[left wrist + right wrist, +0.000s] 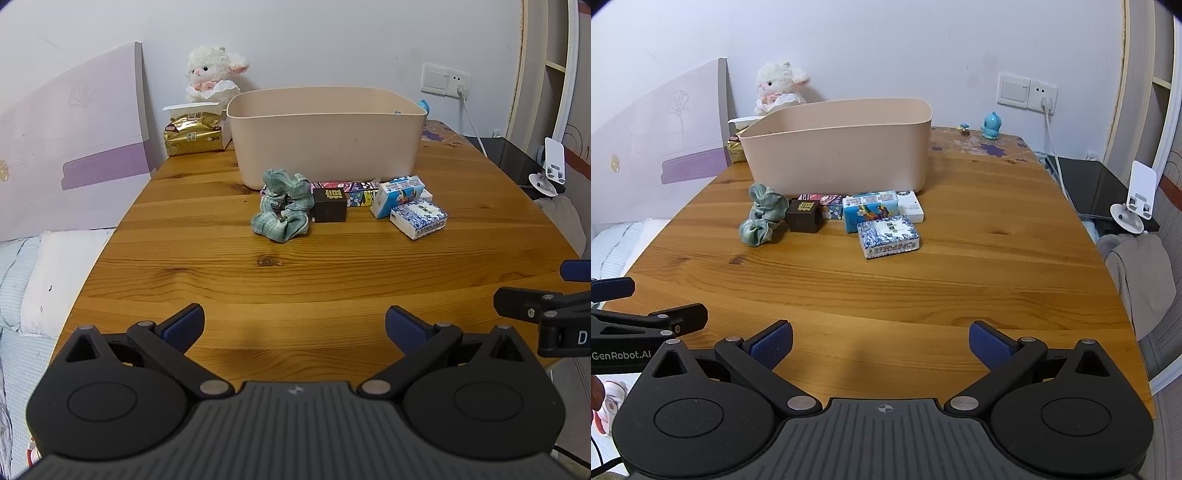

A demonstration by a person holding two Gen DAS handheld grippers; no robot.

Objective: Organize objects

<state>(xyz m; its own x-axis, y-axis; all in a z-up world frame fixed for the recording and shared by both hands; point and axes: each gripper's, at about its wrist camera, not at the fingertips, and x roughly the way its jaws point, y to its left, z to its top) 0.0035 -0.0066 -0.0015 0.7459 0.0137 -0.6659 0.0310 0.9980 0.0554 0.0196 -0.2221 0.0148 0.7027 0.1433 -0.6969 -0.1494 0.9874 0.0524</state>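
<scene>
Nearest the lens, the left gripper [294, 325] is seen with its blue pads spread wide apart and nothing between them; the right gripper [881, 339] is held the same way, empty and parted. Both are poised over the near edge of the wooden table [221, 266], well apart from the objects.

Farthest back, the beige bin [327, 136] is set with its long axis running left to right, and no contents can be made out inside it from these views. Just in front of its near wall a loose row of small things is laid out. The blue-and-white tissue pack [889, 236] lies nearest the grippers, its long axis roughly crosswise, with the blue cartoon pack [870, 210] just behind it. The green scrunchie [282, 206] is at the left end, beside the dark brown box [330, 206].

The row lies straight ahead of both grippers. The tissue packs are judged closer to the right gripper, the scrunchie to the left one.
</scene>
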